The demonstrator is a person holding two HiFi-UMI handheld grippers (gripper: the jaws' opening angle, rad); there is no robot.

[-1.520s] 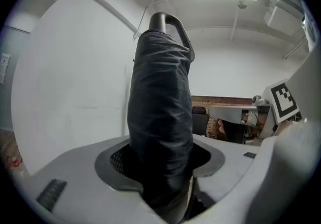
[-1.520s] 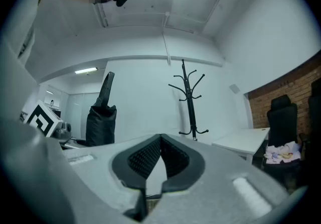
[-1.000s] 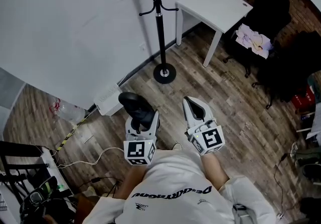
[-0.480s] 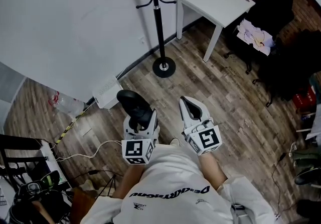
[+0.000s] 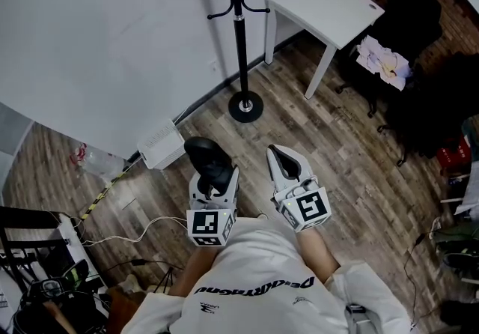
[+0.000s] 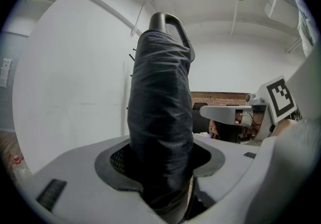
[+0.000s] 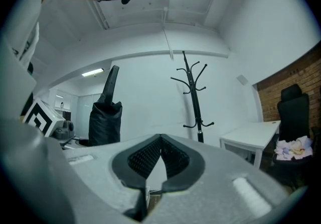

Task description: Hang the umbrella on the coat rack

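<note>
Barely shifted in a second, left gripper (image 5: 214, 181) fingers clamped the soft, light folded umbrella (image 5: 206, 157) mid-body, well short of the coat rack (image 5: 239, 33); right gripper (image 5: 280, 156) closed, empty. Stiff handle (image 6: 169, 20) likely hooks best.

Both grippers sit side by side at lower centre of the head view, pointing toward the top of the frame. Left gripper (image 5: 212, 179): jaws clamped on the upright folded umbrella (image 6: 160, 97). Right gripper (image 5: 281, 159): jaws closed tip to tip, nothing between.
</note>
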